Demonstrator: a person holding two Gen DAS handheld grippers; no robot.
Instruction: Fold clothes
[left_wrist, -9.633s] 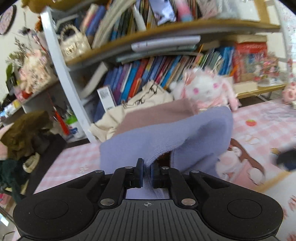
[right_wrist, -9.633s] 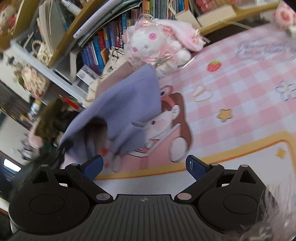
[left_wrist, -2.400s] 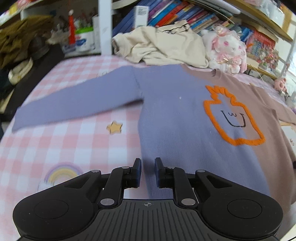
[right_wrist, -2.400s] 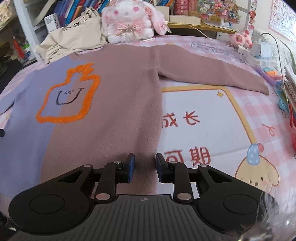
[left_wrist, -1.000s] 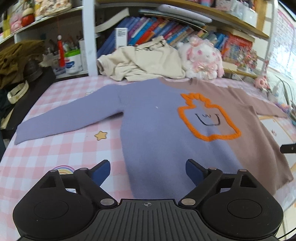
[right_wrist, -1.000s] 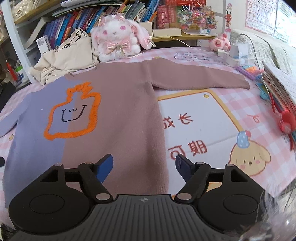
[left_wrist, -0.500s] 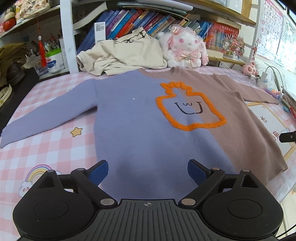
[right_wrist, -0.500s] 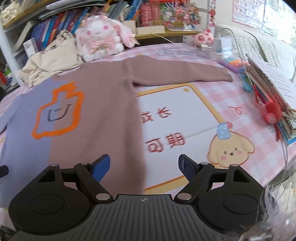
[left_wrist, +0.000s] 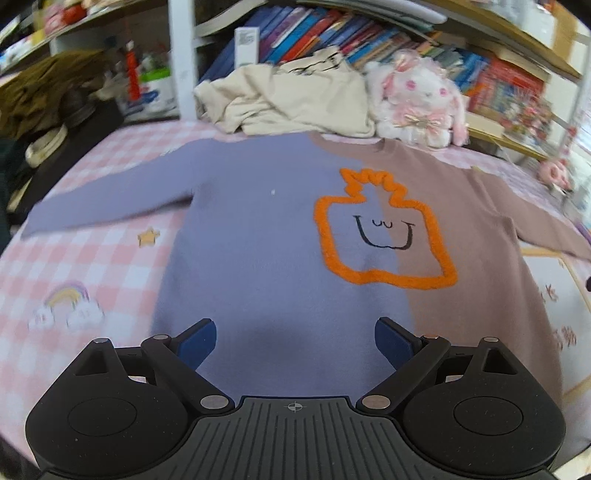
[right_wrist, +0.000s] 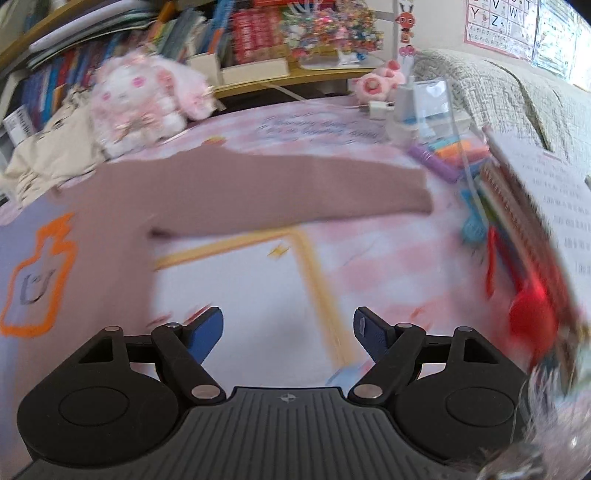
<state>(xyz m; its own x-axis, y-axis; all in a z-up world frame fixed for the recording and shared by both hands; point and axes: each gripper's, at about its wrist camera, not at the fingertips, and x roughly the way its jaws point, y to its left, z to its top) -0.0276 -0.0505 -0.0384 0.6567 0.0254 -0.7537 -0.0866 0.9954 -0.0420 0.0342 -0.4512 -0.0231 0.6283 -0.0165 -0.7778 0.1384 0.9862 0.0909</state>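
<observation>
A sweater (left_wrist: 280, 236), half lilac and half dusty pink with an orange outlined face on the chest, lies flat and face up on the pink checked cloth (left_wrist: 74, 266), both sleeves spread out. My left gripper (left_wrist: 295, 341) hovers open above its lower lilac hem, nothing between the jaws. In the right wrist view the pink sleeve (right_wrist: 295, 192) stretches to the right. My right gripper (right_wrist: 288, 332) is over the white printed panel below that sleeve, its jaws wide and closing slightly with nothing between them.
A cream garment (left_wrist: 288, 96) and a white plush rabbit (left_wrist: 417, 99) sit at the far edge against bookshelves (left_wrist: 332, 37). An open book (right_wrist: 546, 199), pens and a red item (right_wrist: 532, 317) crowd the right side. Dark clothing (left_wrist: 44, 96) is heaped at far left.
Both grippers opened from nearly shut. The right gripper swung right, off the sweater body toward the pink sleeve and the books. The left view shifted and rolled a little.
</observation>
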